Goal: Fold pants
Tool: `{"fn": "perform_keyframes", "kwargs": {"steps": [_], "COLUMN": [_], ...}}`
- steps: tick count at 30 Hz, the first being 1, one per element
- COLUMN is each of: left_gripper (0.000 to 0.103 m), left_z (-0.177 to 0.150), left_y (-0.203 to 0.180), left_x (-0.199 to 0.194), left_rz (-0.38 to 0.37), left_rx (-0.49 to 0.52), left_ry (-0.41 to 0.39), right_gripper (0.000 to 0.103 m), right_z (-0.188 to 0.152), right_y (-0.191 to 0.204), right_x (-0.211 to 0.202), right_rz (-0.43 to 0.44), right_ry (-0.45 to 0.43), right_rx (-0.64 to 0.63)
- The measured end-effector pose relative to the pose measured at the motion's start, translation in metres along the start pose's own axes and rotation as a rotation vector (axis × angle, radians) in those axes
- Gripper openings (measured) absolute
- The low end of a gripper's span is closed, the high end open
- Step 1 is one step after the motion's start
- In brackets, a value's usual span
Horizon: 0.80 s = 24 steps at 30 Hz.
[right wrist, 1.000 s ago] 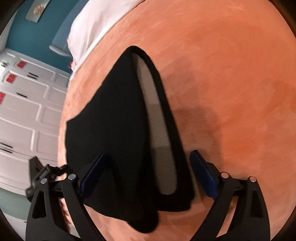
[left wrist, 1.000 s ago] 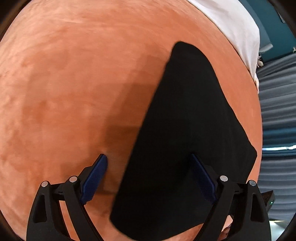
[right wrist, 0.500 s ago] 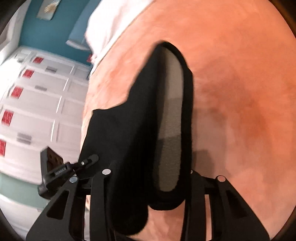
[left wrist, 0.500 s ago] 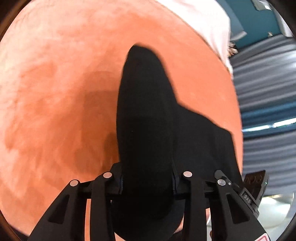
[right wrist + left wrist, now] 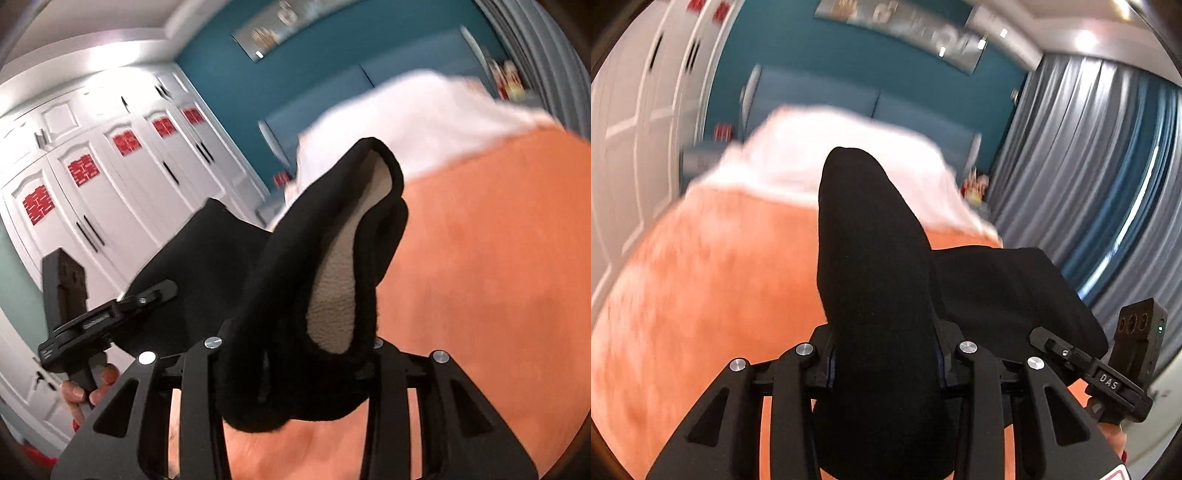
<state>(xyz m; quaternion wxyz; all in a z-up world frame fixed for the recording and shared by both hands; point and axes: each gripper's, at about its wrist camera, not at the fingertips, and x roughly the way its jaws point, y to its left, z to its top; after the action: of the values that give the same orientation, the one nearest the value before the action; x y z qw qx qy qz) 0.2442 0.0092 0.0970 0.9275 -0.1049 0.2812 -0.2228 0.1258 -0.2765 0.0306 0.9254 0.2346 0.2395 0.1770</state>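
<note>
Where the left wrist view looks along its fingers, the left gripper (image 5: 884,363) is clamped on a bunched edge of the black pants (image 5: 875,266), which rise as a thick fold between the jaws. More black cloth spreads rightward over the orange blanket (image 5: 713,280) toward the right gripper's body (marked "DAS") at the frame's right edge. Behind: white bedding (image 5: 827,155), teal headboard (image 5: 820,96), grey curtains (image 5: 1082,155).

Right wrist view: right gripper (image 5: 295,363) clamped on the pants (image 5: 280,280), whose pale fleecy lining (image 5: 340,280) shows inside the raised fold. Cloth stretches left to the other gripper, held by a hand (image 5: 86,391). Orange blanket (image 5: 498,266) lies right; white wardrobe doors (image 5: 110,177) with red panels stand left.
</note>
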Motion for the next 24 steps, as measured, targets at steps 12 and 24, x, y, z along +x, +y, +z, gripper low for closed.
{"fn": "perform_keyframes", "kwargs": {"steps": [12, 24], "left_gripper": [0.038, 0.069], "left_z": [-0.031, -0.118], "left_y": [0.132, 0.214], "left_x": [0.311, 0.253], "left_rz": [0.137, 0.255], "left_rx": [-0.14, -0.191], "left_ry": [0.218, 0.141], "right_gripper": [0.037, 0.059], "right_z": [0.029, -0.045], "right_y": [-0.189, -0.244], "right_x": [0.295, 0.249], "right_rz": [-0.101, -0.276], "right_ry": [0.097, 0.099], "right_rx": [0.223, 0.2]}}
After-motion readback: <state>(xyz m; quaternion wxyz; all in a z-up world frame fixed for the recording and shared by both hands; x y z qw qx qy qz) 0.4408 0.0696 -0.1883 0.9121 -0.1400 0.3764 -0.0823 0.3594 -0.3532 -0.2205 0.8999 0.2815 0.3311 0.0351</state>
